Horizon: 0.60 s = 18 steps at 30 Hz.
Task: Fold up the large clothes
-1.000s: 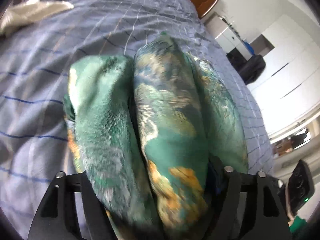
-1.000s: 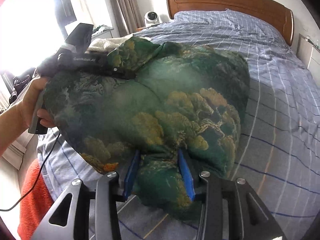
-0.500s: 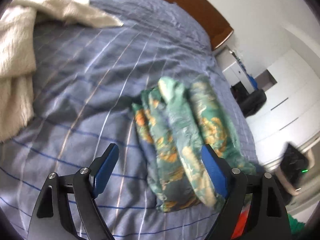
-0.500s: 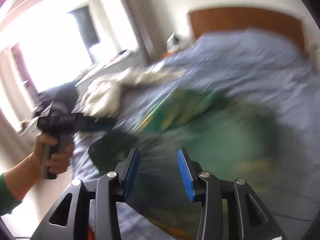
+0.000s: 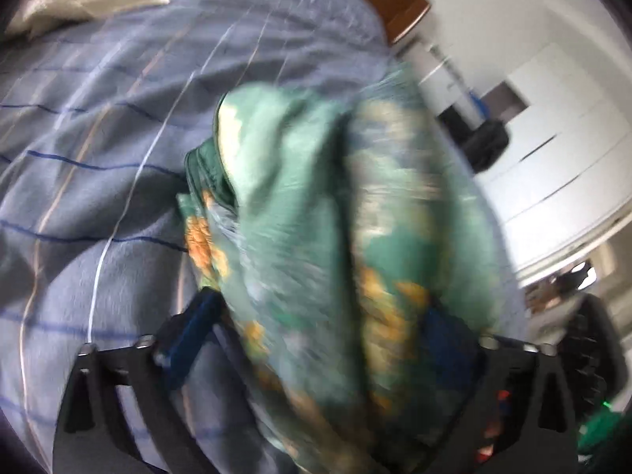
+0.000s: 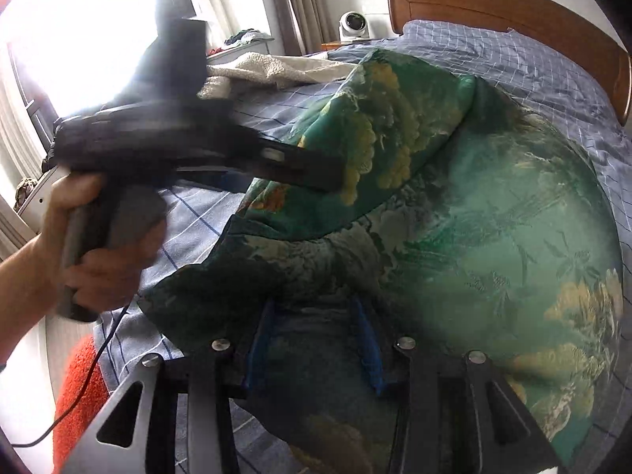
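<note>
Left wrist: green patterned garment (image 5: 335,245) bunched, blurred, in my half-open left jaws. Right wrist shows my right jaws closed on its edge, over the bed (image 6: 553,71).

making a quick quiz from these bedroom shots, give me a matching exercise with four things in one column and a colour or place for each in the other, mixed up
Things:
1. garment
2. headboard
3. fluffy blanket
4. small fan

Colour or place:
A. brown wood, at the far end of the bed
B. green with yellow-orange print, bunched between the fingers of both tools
C. white, on the bedside stand near the curtain
D. cream, lying on the bed's far side towards the window

Pairs: 1-B, 2-A, 3-D, 4-C
</note>
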Each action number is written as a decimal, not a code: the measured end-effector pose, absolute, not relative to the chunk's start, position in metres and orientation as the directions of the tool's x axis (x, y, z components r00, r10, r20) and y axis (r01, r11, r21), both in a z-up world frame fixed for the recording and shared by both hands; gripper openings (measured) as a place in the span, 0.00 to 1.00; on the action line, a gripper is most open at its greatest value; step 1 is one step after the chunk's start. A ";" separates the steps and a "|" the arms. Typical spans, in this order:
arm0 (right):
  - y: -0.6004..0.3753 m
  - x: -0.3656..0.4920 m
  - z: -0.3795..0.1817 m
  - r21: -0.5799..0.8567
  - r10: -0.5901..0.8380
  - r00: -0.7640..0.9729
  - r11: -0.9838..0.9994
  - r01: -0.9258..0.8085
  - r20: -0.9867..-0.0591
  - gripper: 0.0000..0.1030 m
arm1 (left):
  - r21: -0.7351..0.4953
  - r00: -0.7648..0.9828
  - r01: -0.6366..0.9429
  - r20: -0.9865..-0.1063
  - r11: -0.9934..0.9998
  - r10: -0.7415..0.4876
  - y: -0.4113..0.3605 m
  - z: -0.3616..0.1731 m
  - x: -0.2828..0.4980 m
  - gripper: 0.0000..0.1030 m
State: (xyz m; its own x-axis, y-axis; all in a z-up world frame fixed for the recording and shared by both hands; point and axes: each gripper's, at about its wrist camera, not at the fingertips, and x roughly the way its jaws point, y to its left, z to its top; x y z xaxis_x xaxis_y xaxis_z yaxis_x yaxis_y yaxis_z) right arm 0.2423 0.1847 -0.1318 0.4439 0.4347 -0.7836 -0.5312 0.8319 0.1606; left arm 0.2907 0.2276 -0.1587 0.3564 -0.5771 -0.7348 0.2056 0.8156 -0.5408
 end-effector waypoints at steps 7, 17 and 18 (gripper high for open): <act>0.178 0.241 -0.135 0.165 0.435 0.470 0.844 -0.511 -0.768 0.40 | -0.611 0.244 0.135 -0.742 0.780 -0.624 0.212 -0.179 0.324 1.00; 0.105 0.225 -0.090 0.404 0.563 0.493 0.824 -0.396 -0.663 0.53 | -0.621 0.272 0.196 -0.709 0.759 -0.650 0.205 -0.183 0.325 0.94; 0.078 0.222 -0.083 0.450 0.563 0.534 0.826 -0.340 -0.630 0.63 | -0.628 0.275 0.197 -0.702 0.753 -0.657 0.205 -0.183 0.325 0.93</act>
State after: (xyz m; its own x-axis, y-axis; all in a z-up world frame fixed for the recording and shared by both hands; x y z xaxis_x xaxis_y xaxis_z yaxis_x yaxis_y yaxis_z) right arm 0.2216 0.0781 -0.0828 0.5342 0.5634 -0.6302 -0.3399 0.8257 0.4501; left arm 0.3247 0.2054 -0.1832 0.2746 -0.6572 -0.7020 0.1970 0.7530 -0.6279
